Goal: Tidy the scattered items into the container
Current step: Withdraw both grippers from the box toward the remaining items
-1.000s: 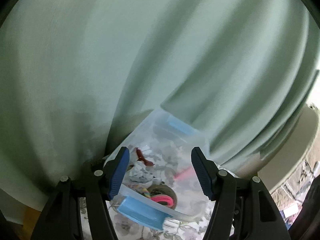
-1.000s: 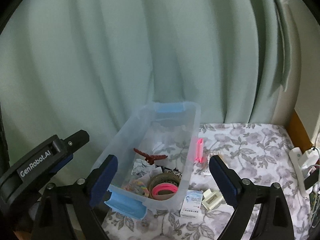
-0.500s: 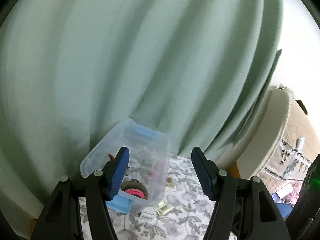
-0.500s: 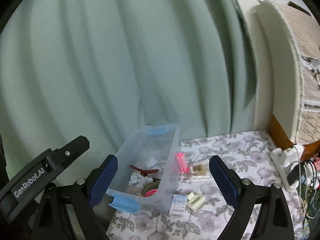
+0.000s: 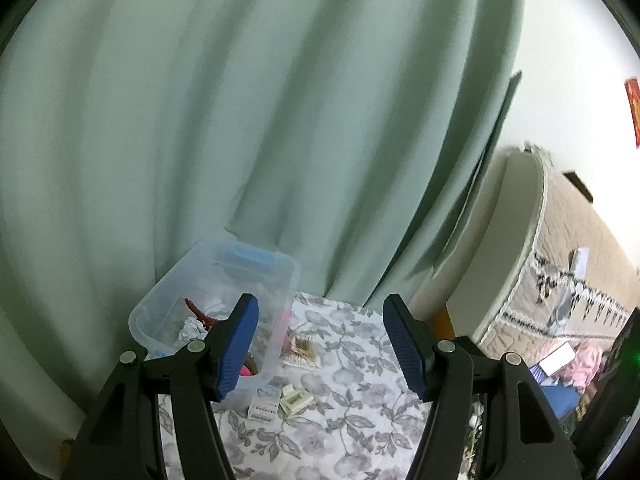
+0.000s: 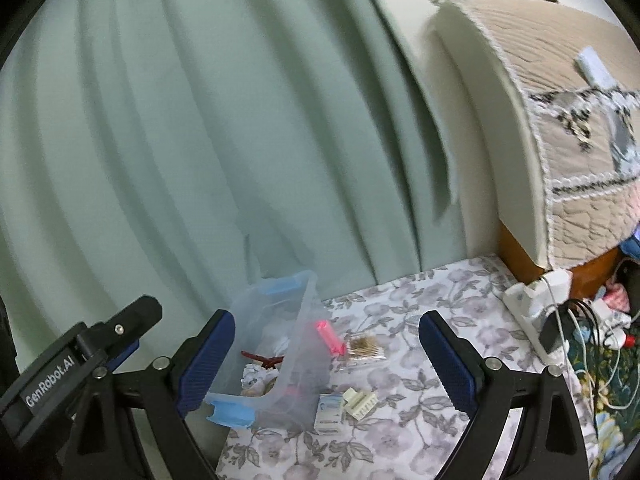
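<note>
Seen from the left wrist, the left gripper (image 5: 320,344) spreads ribbed blue pads wide around nothing, above a floral cloth (image 5: 352,432). Rightward, the right gripper (image 6: 326,360) gapes equally, empty; the clear plastic container (image 6: 280,344) with blue latches sits beside a pink clip (image 6: 331,337), a small white box (image 6: 329,410) and a cream ribbed block (image 6: 360,400).

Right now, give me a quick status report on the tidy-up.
Left gripper and right gripper open, empty. Clear bin part filled; pink clip, small box on cloth outside. Nothing blocking.

A pale green curtain (image 5: 260,120) is hung behind a floral-covered surface (image 6: 420,312); a quilted beige cover (image 6: 560,100) is seen at right.
</note>
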